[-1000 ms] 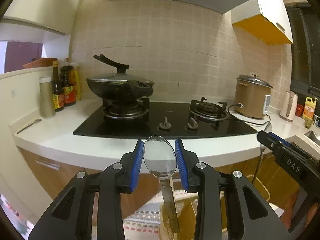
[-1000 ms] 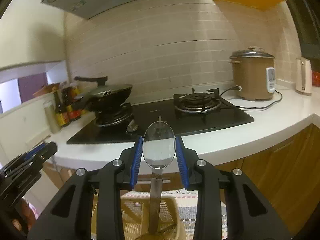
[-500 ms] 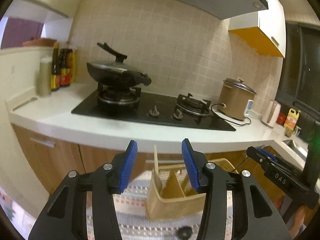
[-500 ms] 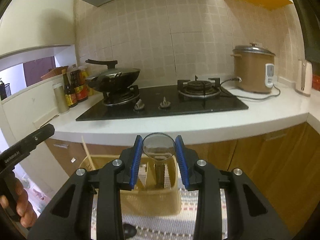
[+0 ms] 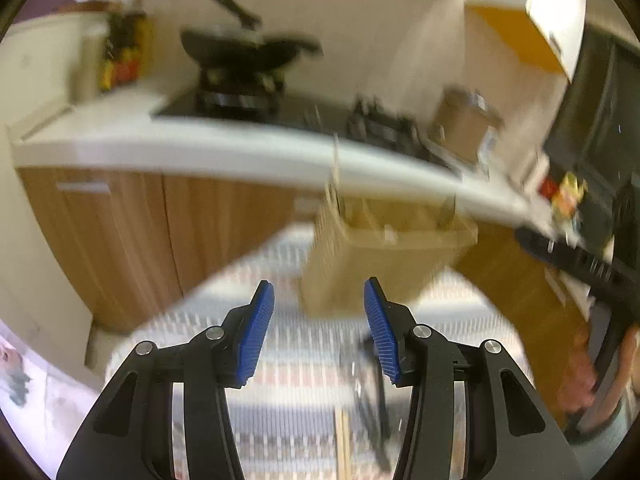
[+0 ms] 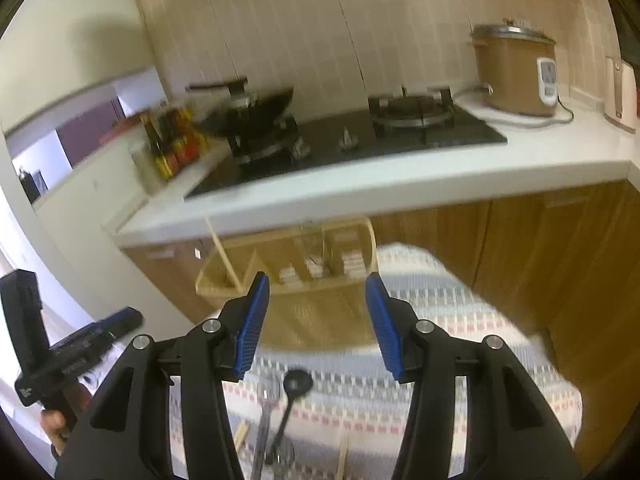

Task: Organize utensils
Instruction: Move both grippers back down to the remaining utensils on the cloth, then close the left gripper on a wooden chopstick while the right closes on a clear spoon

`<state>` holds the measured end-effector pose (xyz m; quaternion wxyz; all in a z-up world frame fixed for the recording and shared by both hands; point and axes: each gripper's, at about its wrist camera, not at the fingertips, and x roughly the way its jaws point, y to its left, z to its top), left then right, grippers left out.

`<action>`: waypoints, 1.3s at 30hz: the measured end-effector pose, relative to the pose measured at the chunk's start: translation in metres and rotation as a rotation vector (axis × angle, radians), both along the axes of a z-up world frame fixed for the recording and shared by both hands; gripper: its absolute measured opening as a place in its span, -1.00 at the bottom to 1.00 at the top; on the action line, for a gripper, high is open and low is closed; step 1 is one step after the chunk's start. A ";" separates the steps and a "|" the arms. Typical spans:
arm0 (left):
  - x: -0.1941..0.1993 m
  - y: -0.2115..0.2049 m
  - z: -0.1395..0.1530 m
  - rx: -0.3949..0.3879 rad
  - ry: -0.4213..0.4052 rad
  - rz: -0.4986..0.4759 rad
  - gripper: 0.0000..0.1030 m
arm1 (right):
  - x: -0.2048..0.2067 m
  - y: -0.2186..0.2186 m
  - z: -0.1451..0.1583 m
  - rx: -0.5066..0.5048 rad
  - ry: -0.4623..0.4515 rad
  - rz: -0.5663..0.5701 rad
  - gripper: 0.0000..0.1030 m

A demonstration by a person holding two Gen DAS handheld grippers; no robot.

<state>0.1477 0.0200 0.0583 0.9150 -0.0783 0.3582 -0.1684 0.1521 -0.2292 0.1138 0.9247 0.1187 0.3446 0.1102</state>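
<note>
A beige utensil holder [image 6: 304,280] with several compartments stands on a patterned cloth [image 6: 460,320]; it also shows blurred in the left wrist view [image 5: 384,264]. A metal spoon [image 6: 316,244] stands in a middle compartment and a wooden chopstick [image 6: 220,248] leans in the left one. A black spoon [image 6: 294,392], a metal utensil [image 6: 264,432] and chopsticks [image 6: 343,460] lie on the cloth in front. My right gripper [image 6: 316,320] is open and empty just before the holder. My left gripper [image 5: 318,328] is open and empty, with dark utensils [image 5: 372,400] below it.
A white counter [image 6: 400,176] carries a black hob [image 6: 340,148], a wok [image 6: 248,108], sauce bottles [image 6: 172,148] and a brown rice cooker [image 6: 512,72]. Wooden cabinet doors [image 6: 540,248] lie behind the cloth. The other gripper shows at the left edge [image 6: 72,344] and at the right [image 5: 580,264].
Both grippers let go of their spoons and opened wide. Both cameras tilted down toward the cloth. The right spoon now stands in the holder.
</note>
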 end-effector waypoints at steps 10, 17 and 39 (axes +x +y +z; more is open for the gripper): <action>-0.014 -0.019 -0.104 0.104 0.279 -0.136 -0.33 | 0.000 0.037 -0.107 -0.056 0.408 0.157 -0.10; -0.024 -0.033 -0.117 0.209 0.278 -0.167 -0.33 | -0.022 0.057 -0.130 -0.026 0.447 0.220 -0.10; -0.051 -0.050 -0.121 0.275 0.159 -0.224 -0.39 | -0.029 0.072 -0.140 -0.045 0.446 0.241 -0.10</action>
